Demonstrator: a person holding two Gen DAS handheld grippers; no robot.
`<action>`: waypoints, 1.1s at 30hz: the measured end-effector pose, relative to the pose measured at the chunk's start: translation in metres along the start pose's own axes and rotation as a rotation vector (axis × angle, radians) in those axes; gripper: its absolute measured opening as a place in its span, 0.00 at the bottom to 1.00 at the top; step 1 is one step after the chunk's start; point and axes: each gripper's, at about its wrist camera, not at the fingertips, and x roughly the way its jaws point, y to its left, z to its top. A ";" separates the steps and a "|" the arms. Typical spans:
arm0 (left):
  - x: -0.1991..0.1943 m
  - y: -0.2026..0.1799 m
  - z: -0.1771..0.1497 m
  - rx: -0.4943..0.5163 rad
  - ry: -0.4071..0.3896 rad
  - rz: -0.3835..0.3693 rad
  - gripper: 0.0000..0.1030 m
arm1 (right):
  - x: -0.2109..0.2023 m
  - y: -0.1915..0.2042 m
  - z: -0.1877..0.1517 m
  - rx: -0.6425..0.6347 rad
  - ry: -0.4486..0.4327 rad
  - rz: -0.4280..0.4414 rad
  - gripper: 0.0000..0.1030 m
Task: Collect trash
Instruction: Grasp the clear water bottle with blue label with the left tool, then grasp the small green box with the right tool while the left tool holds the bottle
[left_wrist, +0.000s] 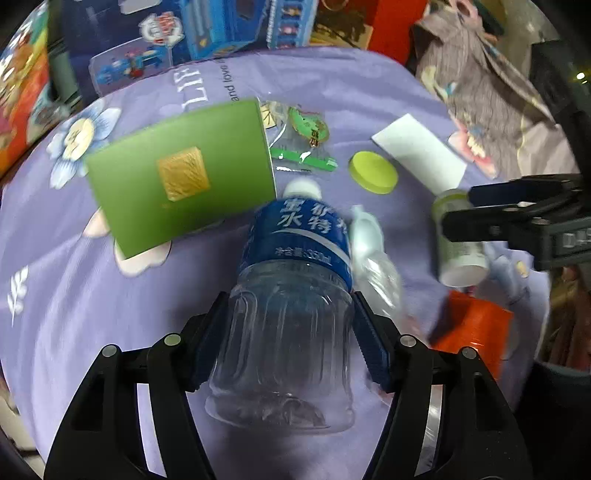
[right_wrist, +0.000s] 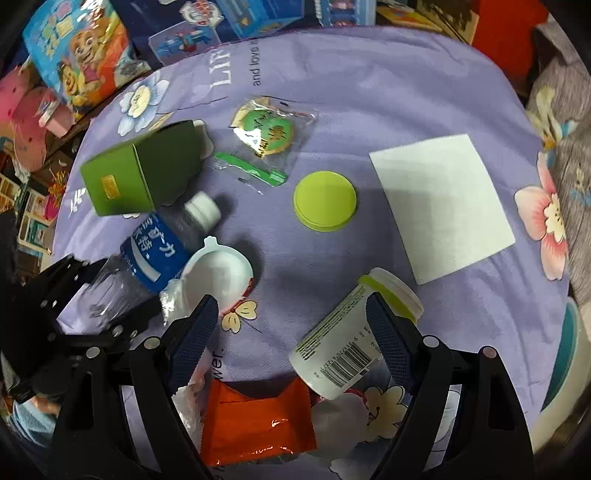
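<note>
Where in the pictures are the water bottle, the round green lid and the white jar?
water bottle (left_wrist: 295, 236): left wrist view, on its blue label.
round green lid (right_wrist: 325, 201): right wrist view, middle of its top.
white jar (right_wrist: 343, 339): right wrist view, on its printed side.

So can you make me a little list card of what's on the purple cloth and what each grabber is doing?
surface: purple flowered cloth
left gripper: pads against a clear water bottle with a blue label, lying on its side
right gripper: open, above a white tub lying on its side
also there: green box, lime lid, white sheet, orange wrapper, cookie packet
</note>
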 end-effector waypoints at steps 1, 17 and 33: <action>-0.005 0.000 -0.003 -0.013 -0.004 -0.007 0.64 | -0.002 0.002 0.000 -0.007 -0.005 -0.003 0.76; -0.073 0.069 -0.072 -0.350 -0.066 0.072 0.64 | -0.002 0.065 0.014 -0.174 -0.039 0.047 0.76; -0.045 0.121 -0.033 -0.511 -0.070 0.130 0.64 | 0.054 0.132 0.101 -0.491 -0.121 0.157 0.76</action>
